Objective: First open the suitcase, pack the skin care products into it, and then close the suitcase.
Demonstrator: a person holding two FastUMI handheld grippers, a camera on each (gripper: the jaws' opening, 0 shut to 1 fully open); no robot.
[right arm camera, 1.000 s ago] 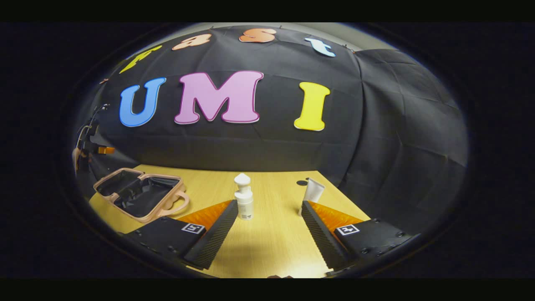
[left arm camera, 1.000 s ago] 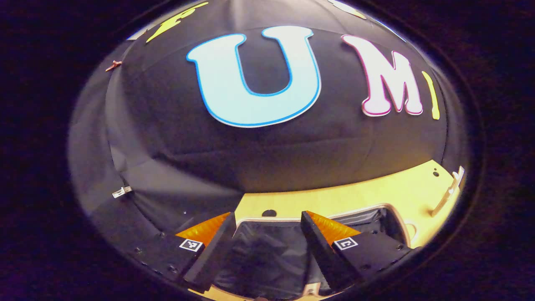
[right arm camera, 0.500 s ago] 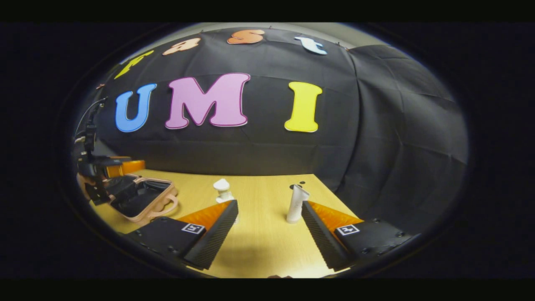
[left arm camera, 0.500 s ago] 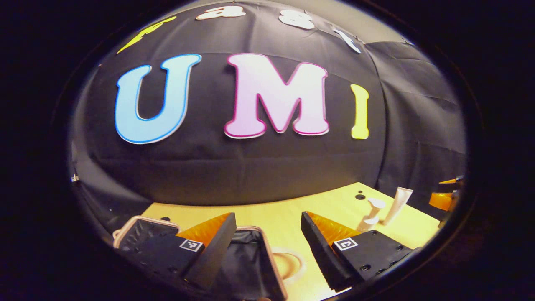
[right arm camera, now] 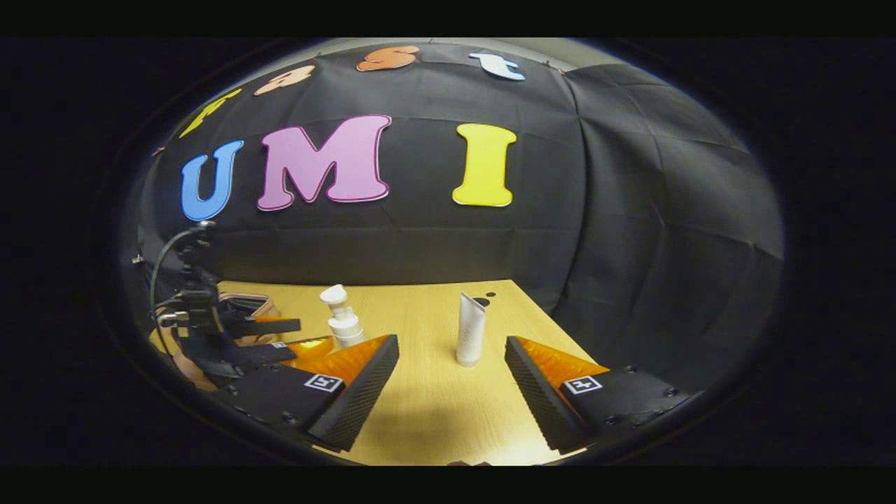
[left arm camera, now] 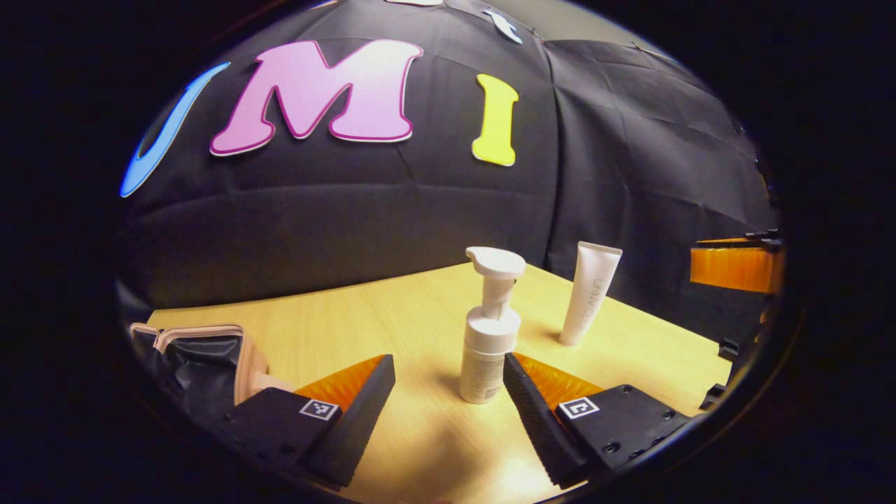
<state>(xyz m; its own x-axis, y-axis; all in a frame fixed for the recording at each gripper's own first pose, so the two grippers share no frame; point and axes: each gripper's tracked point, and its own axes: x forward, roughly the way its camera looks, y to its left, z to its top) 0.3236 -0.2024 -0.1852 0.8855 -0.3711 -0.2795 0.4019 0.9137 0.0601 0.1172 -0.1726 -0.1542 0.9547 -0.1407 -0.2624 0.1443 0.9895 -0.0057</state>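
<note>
We hold the left gripper (left arm camera: 448, 402) spread wide and empty; the upright pump bottle (left arm camera: 488, 336) stands just ahead, nearer its right finger. Beyond the bottle stands the tube (right arm camera: 470, 338), facing our right gripper (right arm camera: 451, 381), also wide and empty.

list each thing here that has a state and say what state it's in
suitcase: open, dark lining showing
pump bottle: upright on the table, not gripped
tube: standing on its cap, untouched
left hand-held gripper: open, bottle just ahead between its fingers
right hand-held gripper: open, tube ahead of it
</note>
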